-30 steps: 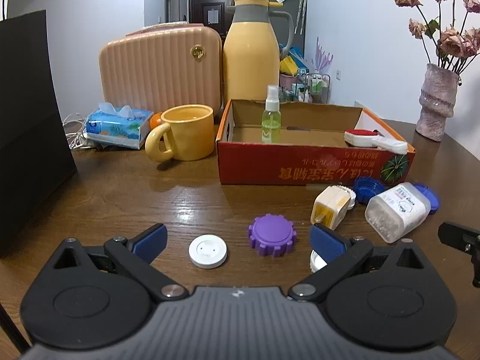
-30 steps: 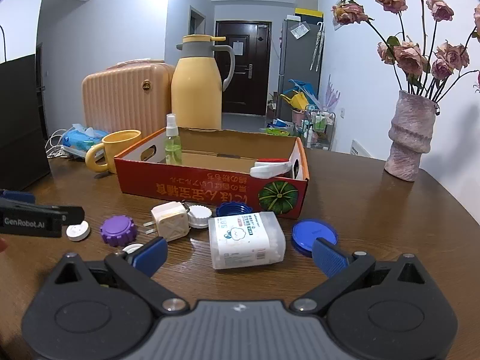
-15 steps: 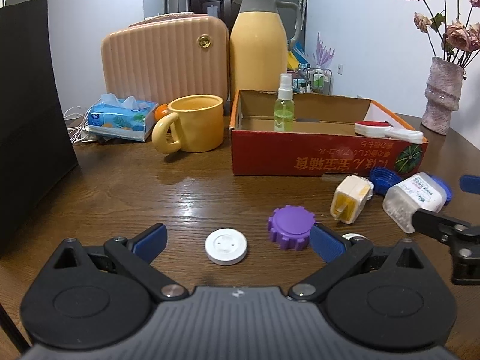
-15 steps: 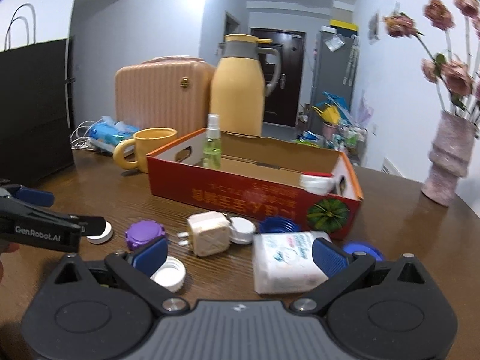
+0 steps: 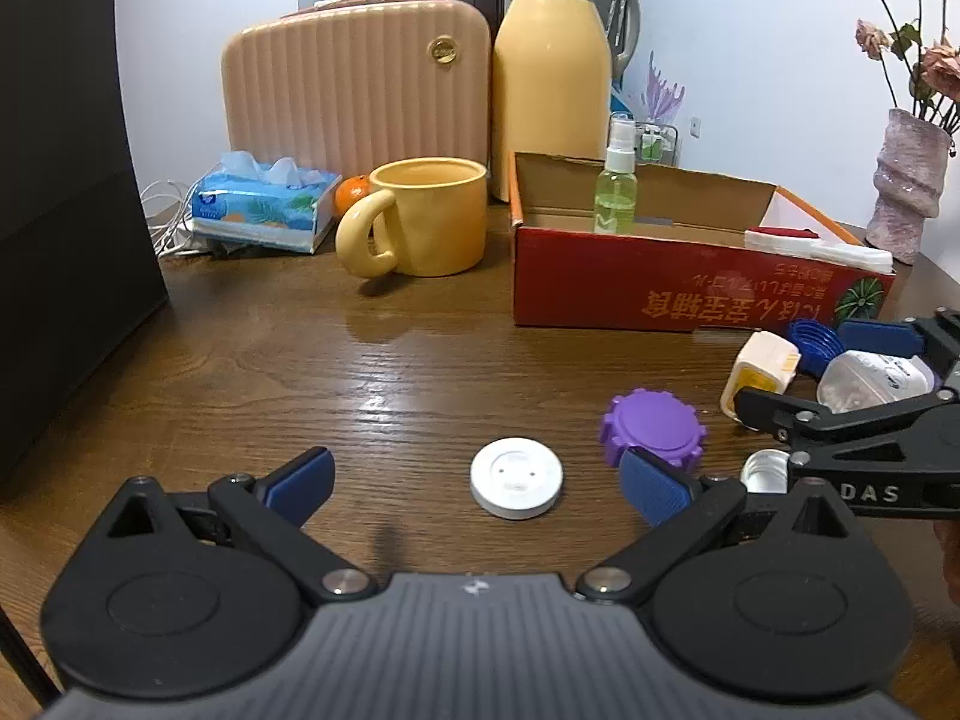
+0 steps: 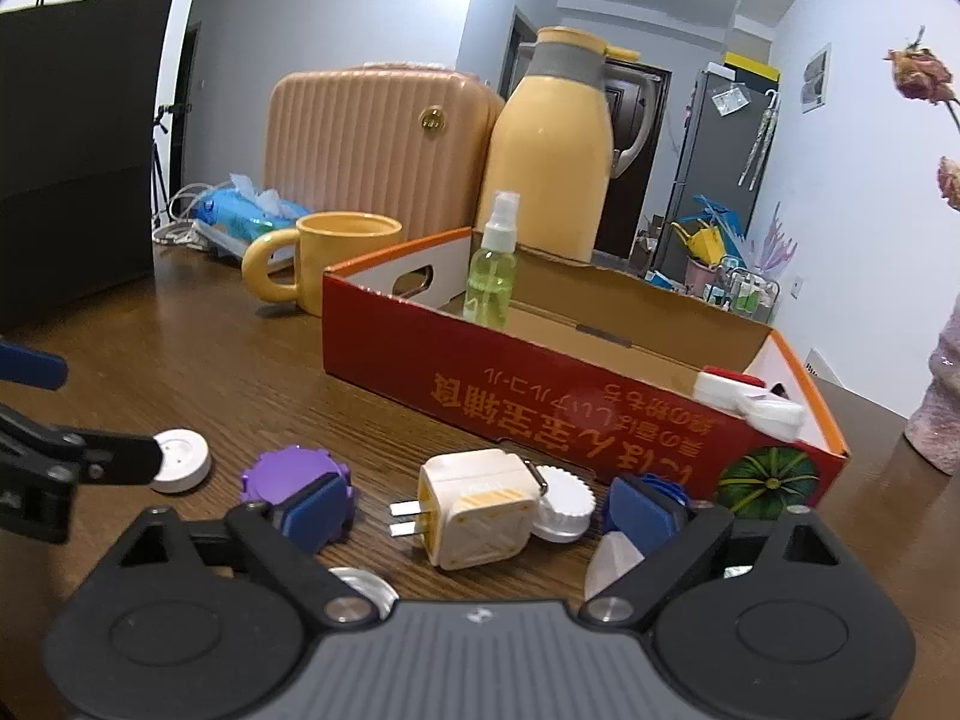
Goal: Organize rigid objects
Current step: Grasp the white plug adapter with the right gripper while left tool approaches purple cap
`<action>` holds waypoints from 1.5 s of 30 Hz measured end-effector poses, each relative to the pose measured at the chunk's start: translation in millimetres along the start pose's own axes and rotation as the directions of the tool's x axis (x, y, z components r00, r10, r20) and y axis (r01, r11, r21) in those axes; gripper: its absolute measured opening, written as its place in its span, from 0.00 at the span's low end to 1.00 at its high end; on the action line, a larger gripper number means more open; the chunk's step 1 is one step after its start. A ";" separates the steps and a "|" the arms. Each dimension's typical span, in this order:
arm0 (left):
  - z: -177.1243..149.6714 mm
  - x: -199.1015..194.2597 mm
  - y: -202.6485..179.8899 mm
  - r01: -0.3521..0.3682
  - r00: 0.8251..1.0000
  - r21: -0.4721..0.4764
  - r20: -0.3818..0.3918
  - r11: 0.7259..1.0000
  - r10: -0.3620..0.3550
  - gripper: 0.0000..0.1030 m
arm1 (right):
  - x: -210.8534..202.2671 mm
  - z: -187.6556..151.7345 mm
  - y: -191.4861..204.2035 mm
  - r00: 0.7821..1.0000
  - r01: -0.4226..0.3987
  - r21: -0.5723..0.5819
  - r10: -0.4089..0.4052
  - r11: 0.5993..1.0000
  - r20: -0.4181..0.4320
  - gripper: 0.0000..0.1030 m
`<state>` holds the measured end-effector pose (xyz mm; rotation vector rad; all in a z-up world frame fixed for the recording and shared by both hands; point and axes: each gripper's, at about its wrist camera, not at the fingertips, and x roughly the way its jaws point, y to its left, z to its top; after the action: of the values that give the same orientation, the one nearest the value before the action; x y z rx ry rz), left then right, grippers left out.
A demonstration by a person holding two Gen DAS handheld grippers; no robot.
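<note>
Left hand-held gripper (image 5: 474,483) hangs low over the table (image 5: 300,372), jaws spread wide, nothing gripped. Right between its blue pads lies the white round cap (image 5: 516,485), flat on the wood, touched by neither pad. Just past its right-hand pad sits the purple toothed lid (image 5: 653,425), partly hidden by that pad.

Over to the right hand-held gripper (image 6: 480,510): its jaws have just been closing in, yet they stand apart and clamp nothing. The cream plug adapter (image 6: 480,507) lies between its pads, prongs pointing toward the left pad, with a gap on both sides. A white ribbed cap (image 6: 567,510) touches the adapter's far right side. The right pad covers a blue lid (image 6: 666,489), and a clear plastic container (image 6: 612,564) peeks out just below that pad. The left pad sits in front of the purple lid.

Beyond both grippers stands the red cardboard box (image 6: 540,408), open-topped, with a green spray bottle (image 6: 493,267) upright in its far left corner and a white-and-red item (image 6: 750,399) at its right end. Left of the box is a yellow mug (image 5: 420,225); behind, a yellow thermos jug (image 5: 552,60).
</note>
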<state>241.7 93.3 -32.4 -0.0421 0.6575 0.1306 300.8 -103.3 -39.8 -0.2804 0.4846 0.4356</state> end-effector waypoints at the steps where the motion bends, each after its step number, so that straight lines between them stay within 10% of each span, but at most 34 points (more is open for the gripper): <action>1: 0.1 0.5 2.3 0.000 1.000 -0.005 -0.001 1.000 0.000 1.00 | 3.7 0.0 0.9 1.000 -0.001 -0.004 0.001 1.000 -0.003 0.84; 6: 0.0 0.8 10.0 -0.006 1.000 -0.017 0.002 1.000 0.006 1.00 | 20.7 2.5 4.4 1.000 -0.014 -0.014 0.014 1.000 -0.020 0.82; 13: -1.1 2.6 14.6 0.006 1.000 -0.037 -0.011 0.999 -0.006 1.00 | 39.1 2.2 4.2 0.999 -0.017 0.005 0.017 1.000 -0.049 0.52; 45: -4.9 4.9 -8.7 0.056 0.998 0.015 0.033 0.998 -0.056 1.00 | -47.8 -17.5 -23.0 0.988 0.022 0.111 -0.038 0.994 0.149 0.52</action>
<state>243.7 84.8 -39.4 -0.0447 0.6228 0.0727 266.7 -145.7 -27.0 -0.1474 0.3540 0.3963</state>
